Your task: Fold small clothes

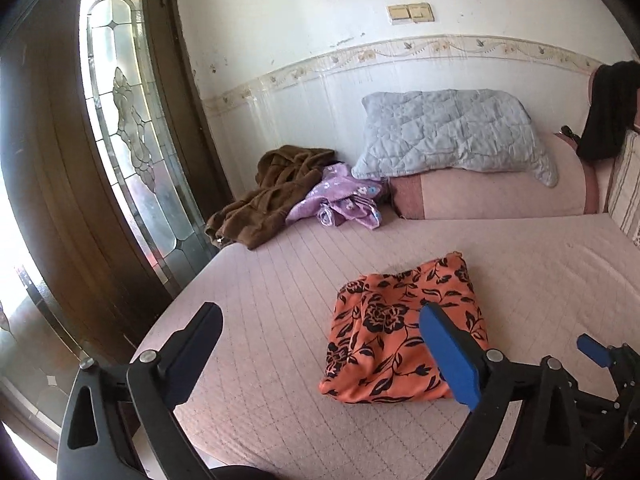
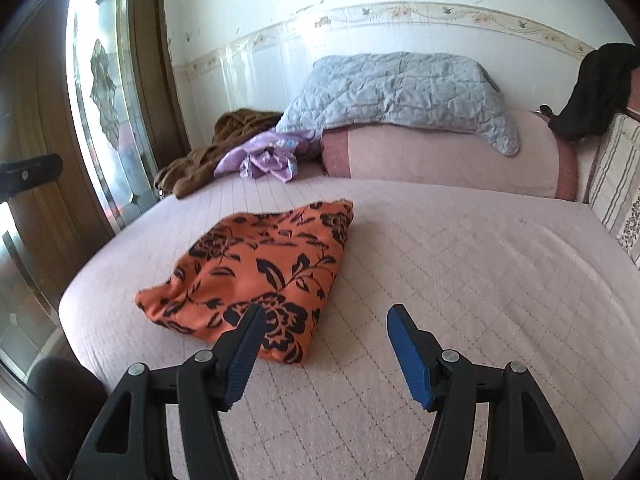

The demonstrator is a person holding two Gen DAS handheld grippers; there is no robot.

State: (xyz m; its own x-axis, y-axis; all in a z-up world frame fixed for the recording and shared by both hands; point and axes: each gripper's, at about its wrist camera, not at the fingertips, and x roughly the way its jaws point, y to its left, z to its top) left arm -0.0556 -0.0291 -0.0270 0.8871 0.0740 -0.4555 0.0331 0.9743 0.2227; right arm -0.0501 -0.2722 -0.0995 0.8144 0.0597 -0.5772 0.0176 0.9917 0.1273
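While the pink bed [image 2: 440, 260] is filling both views, an orange cloth [image 2: 260, 272] with black flowers is lying folded near its middle — no gripper is touching it. Both the left gripper [image 1: 320, 320] and the right gripper [image 2: 324, 320] are hovering with fingers wide apart, holding nothing.
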